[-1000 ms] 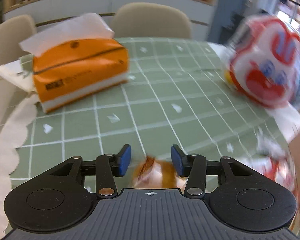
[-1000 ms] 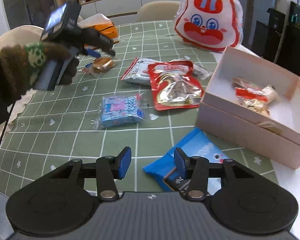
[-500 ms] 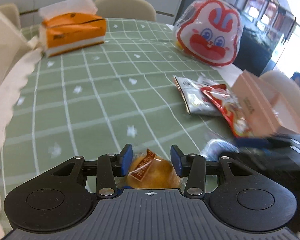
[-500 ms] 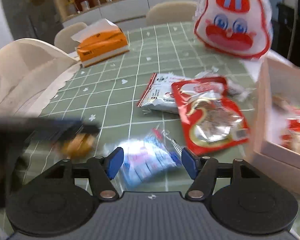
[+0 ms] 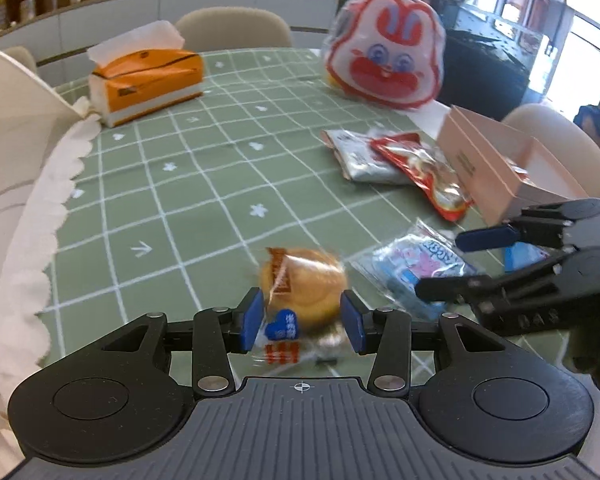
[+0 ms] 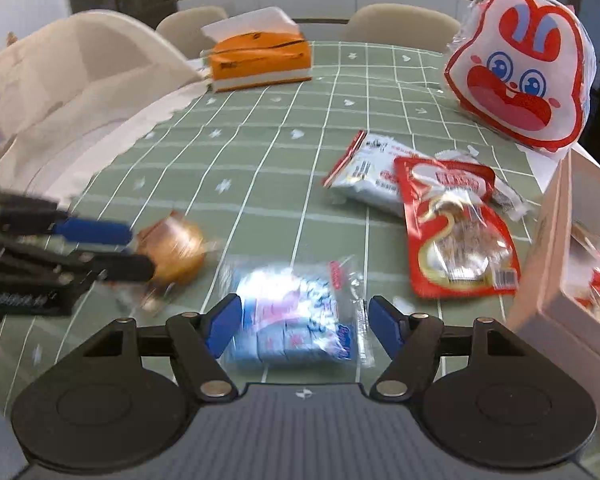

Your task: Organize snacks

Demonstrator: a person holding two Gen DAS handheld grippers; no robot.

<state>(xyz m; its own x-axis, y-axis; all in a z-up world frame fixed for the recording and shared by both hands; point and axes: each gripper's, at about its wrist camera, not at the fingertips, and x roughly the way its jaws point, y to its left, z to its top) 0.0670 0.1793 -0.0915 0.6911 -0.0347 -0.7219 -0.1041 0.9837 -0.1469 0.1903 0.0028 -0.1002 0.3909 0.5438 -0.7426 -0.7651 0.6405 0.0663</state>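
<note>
From the left wrist view, the left gripper is clamped on a wrapped round bun, carried just above the counter, which wears a green checked cloth. To its right lies a blue snack packet, and the right gripper reaches in from the right edge over that packet. Beyond them a red pouch overlaps a silver packet, both beside the pink box. Far back stand an orange tissue pack and a rabbit-face bag, with cream chairs and a shelf of ornaments behind.

From the right wrist view, the right gripper has just been opening; its jaws stand apart on either side of the blue snack packet without pressing it, and the packet lies on the counter. The left gripper enters from the left with the bun in its grip. The red pouch lies over the silver packet, and the pink box on the right holds a few snacks. The tissue pack and rabbit-face bag stand at the far side.
</note>
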